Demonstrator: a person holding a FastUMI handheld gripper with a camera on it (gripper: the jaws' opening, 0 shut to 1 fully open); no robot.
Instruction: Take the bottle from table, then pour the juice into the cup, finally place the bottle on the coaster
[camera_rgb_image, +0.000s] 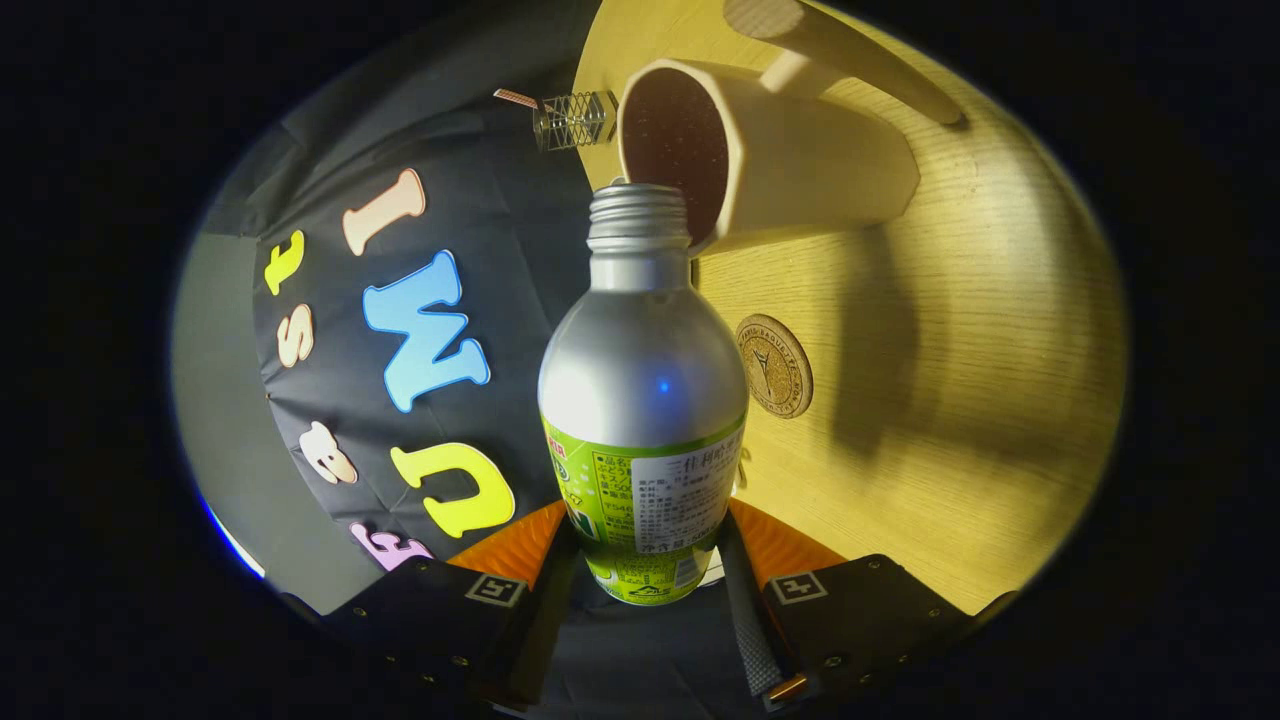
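My gripper is shut on the lower body of a silver bottle with a green label, both fingers pressing its sides. The bottle is tipped over sideways, and its open threaded neck sits right at the rim of a cream cup with a handle. The cup stands on the wooden table and its inside looks dark. A round cork coaster lies on the table beside the bottle's shoulder, between my fingers and the cup.
A small wire object stands past the cup near the table's edge. A pale cylindrical piece lies on the table behind the cup's handle. The cup throws a shadow across the wood.
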